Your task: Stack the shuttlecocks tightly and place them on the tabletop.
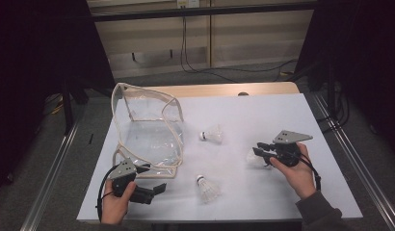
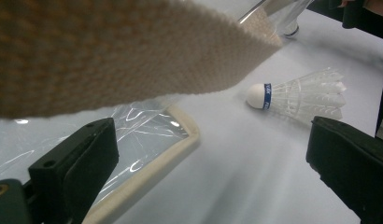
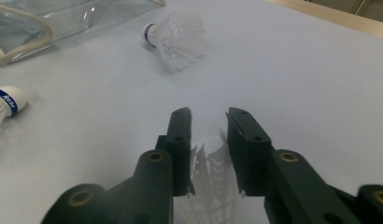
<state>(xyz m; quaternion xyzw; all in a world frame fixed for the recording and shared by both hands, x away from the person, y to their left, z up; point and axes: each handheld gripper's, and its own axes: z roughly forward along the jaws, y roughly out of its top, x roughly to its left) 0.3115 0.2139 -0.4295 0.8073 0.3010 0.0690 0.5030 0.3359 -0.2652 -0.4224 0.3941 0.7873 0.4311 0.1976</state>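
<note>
Three shuttlecocks are sitting on the white table right now, next to a clear plastic bag with beige trim that's standing open near the left side. One shuttlecock is lying out in the middle just right of the bag, another shuttlecock is lying closer to the near edge, and the third shuttlecock is sitting between the jaws of the right gripper. In the right gripper view the feather skirt is showing in the gap between the two black jaws, which are standing a bit apart on either side of it, not squeezing it as far as the picture is showing. The left gripper is resting low by the bag's front corner, jaws spread wide with nothing between them; in its own view the bag's woven strap is hanging right across the top, with the near shuttlecock lying just beyond.
</note>
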